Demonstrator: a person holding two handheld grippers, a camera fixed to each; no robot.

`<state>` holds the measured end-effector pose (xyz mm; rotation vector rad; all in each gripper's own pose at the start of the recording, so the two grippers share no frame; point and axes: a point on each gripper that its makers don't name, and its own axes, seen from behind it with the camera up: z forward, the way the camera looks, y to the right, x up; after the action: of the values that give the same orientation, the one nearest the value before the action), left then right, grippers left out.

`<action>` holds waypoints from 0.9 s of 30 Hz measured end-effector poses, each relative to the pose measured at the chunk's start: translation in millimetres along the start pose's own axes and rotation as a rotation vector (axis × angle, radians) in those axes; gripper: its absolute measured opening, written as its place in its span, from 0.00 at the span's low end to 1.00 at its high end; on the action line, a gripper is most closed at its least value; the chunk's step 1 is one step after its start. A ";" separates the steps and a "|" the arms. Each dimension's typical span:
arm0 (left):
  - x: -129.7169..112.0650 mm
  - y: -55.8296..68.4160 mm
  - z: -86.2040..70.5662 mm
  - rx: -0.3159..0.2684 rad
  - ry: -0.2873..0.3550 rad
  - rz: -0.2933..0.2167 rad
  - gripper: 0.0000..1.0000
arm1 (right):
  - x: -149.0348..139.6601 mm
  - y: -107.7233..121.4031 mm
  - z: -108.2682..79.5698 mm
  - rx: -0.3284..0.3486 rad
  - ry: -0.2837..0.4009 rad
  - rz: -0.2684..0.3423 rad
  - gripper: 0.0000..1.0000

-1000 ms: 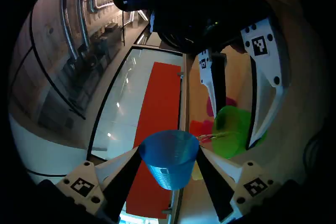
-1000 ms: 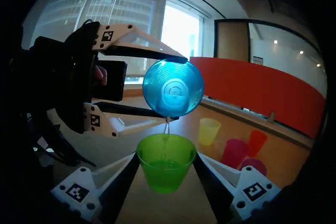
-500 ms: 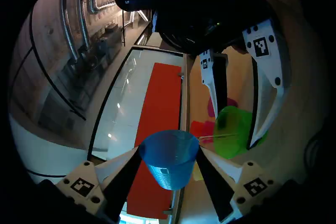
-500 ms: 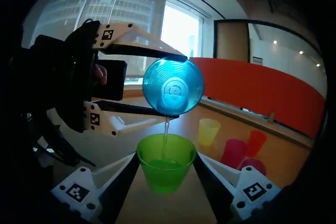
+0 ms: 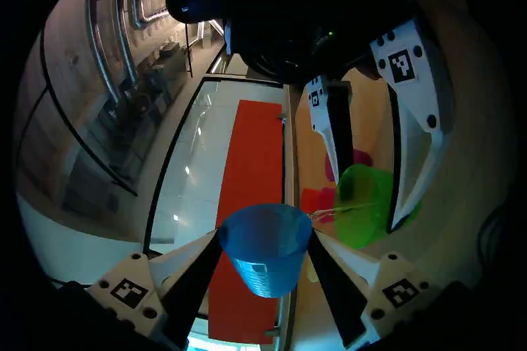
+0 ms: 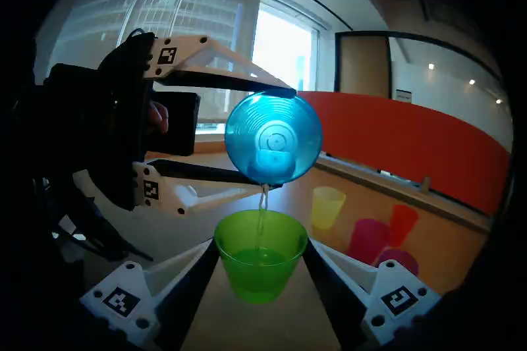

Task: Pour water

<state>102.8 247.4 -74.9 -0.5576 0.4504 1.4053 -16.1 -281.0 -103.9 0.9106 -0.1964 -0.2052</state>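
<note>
**A:** What am I risking at this point?

**B:** I'm watching the water (image 6: 261, 209) most of all. In the right gripper view it is dropping as a thin thread from the lower lip of the blue cup (image 6: 273, 137) into the green cup (image 6: 261, 255), landing near the middle. If I'm tipping harder, I judge the thread could be arcing past the rim and wetting the table (image 6: 253, 328). A sideways drift of either hand would be doing the same. The green cup is already holding some water, so I'm minding overflow too.

**A:** And how are the jaws sitting?

**B:** The left gripper (image 5: 265, 240) is pinching the blue cup between both jaws, at the lower centre of the left gripper view. The cup is lying tipped over, its base facing the other camera. The right gripper (image 6: 261, 249) is clamping the green cup upright at the lower centre of its view, directly under the blue one. I'm not able to tell whether it is resting on the table.
</note>
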 end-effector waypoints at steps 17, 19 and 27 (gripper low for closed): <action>2.6 -2.9 -5.2 0.004 0.004 0.045 0.88 | -1.4 1.4 -0.4 -0.003 0.004 -0.002 0.92; 2.6 -2.5 -6.6 0.004 0.004 0.047 0.88 | -1.5 1.4 -0.3 -0.003 0.005 -0.002 0.92; 2.7 0.2 -10.0 0.004 0.002 0.060 0.88 | -0.5 1.8 -1.2 -0.004 0.008 -0.003 0.92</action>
<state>103.2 243.4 -84.5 -0.5465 0.4743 1.4607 -16.1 -278.9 -103.3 0.9074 -0.1878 -0.2046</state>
